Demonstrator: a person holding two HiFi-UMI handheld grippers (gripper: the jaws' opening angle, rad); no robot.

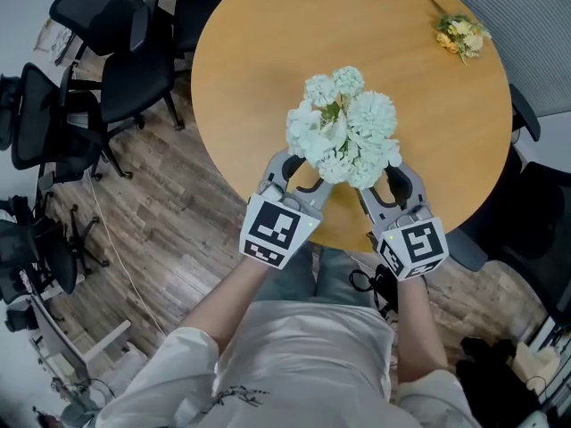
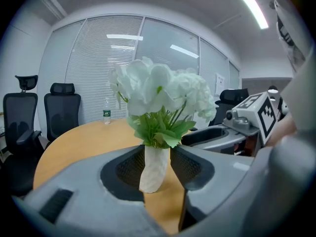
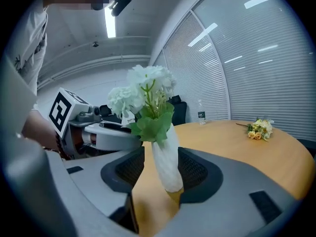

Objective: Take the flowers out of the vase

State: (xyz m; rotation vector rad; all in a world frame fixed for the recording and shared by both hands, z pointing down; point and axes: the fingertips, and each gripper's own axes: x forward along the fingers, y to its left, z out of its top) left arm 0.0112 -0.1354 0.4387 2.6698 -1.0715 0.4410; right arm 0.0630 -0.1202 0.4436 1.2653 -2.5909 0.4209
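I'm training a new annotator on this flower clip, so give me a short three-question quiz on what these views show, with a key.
1. True or false: the white flowers are already out of the vase.
2. Where does the yellow bouquet lie? A: on the floor. B: on the table, far from the vase. C: on a chair.
3. Fill the gap: the jaws of the left gripper and of the right gripper both stand ____, with the vase showing between them.

Key: 1 false, they still stand in it; 2 B; 3 open.
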